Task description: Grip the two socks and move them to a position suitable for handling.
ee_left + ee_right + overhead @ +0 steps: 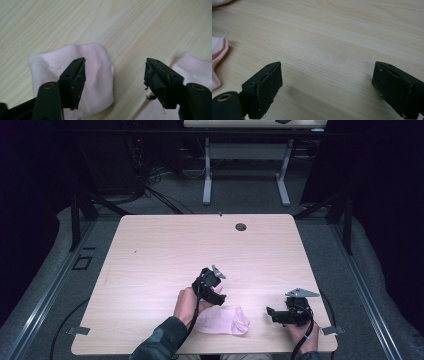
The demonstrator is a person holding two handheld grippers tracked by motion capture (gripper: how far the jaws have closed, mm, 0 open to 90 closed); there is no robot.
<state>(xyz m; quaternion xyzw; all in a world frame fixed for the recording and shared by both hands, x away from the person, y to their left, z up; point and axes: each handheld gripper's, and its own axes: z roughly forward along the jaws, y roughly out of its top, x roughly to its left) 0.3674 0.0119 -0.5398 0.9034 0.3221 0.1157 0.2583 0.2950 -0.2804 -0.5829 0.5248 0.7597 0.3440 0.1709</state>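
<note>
A pale pink sock [223,320] lies crumpled near the front edge of the wooden table [165,250]. My left gripper [218,296] hovers at the sock's far edge, held by a hand in a dark sleeve. In the left gripper view its jaws [115,75] stand open with nothing between them; one pink fold [97,75] lies beneath the left jaw and a ribbed part [192,67] by the right jaw. My right gripper [271,313] sits to the right of the sock, pointing at it. Its jaws [327,80] are open over bare wood, with the sock's edge [218,50] at far left.
A round cable hole [241,226] sits near the table's far edge. Beyond it stands another desk's white frame [245,175], with cables on the floor. Metal brackets [80,330] jut from the front corners. Bare wood stretches across the left and back of the table.
</note>
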